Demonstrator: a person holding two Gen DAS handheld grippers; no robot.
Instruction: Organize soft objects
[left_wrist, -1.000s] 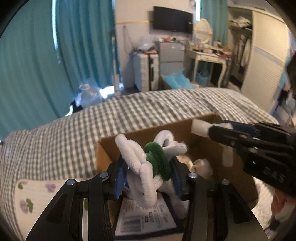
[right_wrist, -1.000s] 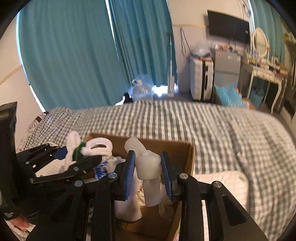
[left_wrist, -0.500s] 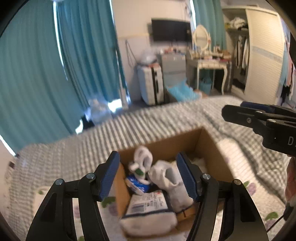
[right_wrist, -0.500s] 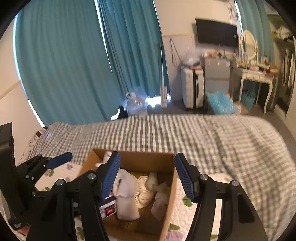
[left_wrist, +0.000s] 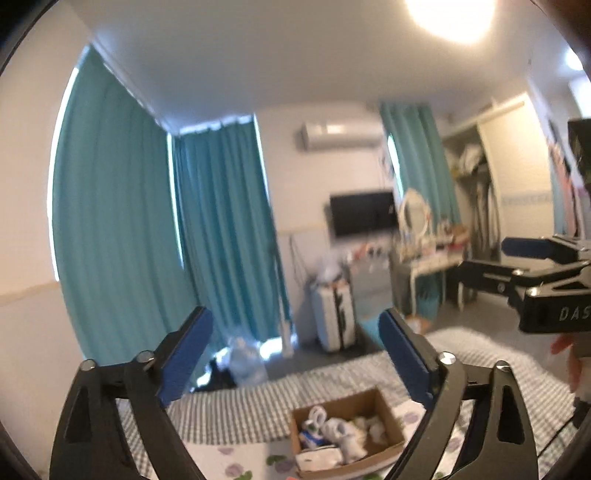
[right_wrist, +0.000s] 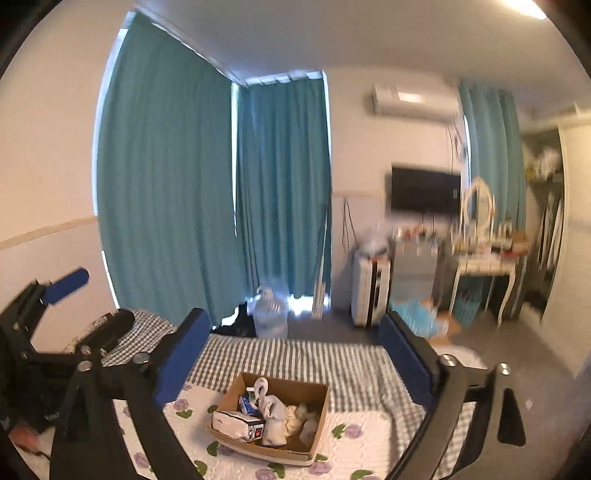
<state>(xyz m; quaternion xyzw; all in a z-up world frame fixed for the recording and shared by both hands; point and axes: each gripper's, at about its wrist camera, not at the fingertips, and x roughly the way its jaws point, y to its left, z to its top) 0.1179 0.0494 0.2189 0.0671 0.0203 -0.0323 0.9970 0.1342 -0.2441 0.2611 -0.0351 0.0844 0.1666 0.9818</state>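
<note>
Teal pleated curtains (right_wrist: 166, 184) were seen behind the checked bed (right_wrist: 314, 358); soft white objects (right_wrist: 275, 413) were piled in a rectangular cardboard box (right_wrist: 317, 424); left claw (left_wrist: 295, 354) and right claw (right_wrist: 291, 354) were held wide apart, empty.

The only lettering that can be read is "DAS", in pale capitals on the black body of the right gripper (left_wrist: 517, 254), cut off by the edge of the left wrist view. Print on the white packet (right_wrist: 236, 422) in the box (right_wrist: 317, 410) is too small to read.
</note>
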